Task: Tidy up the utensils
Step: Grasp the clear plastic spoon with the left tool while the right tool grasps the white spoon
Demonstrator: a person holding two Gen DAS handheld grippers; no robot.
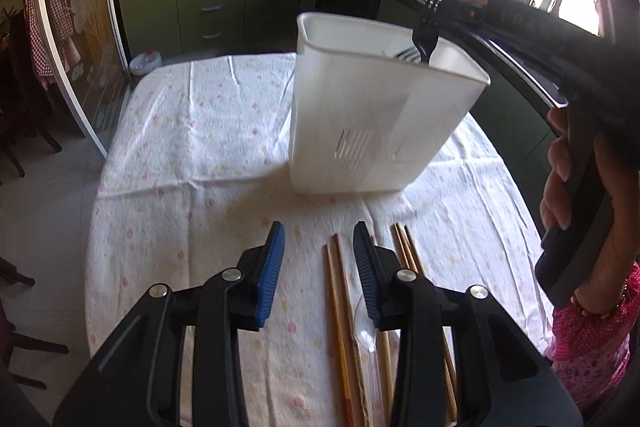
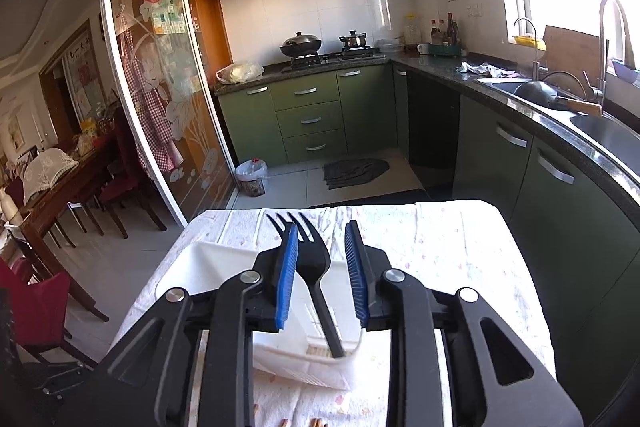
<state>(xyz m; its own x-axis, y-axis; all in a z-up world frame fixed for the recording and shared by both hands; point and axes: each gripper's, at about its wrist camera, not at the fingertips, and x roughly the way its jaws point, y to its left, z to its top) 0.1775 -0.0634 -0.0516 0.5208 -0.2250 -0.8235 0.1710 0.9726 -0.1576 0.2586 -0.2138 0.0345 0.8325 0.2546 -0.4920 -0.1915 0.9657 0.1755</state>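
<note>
Green kitchen cabinets [image 2: 308, 119] are standing behind a table spread with a flowered cloth [image 1: 192, 131]; the right gripper [image 2: 322, 259] is hovering above the white utensil holder [image 1: 376, 115], its jaws parted, the black fork [image 2: 316, 267] sitting between them against the left pad, handle pointing down into the holder; the left gripper [image 1: 320, 267] is hanging low over the cloth, jaws wide with nothing between them; wooden chopsticks [image 1: 340, 311] and a clear plastic spoon [image 1: 366, 335] are lying beneath it.
</note>
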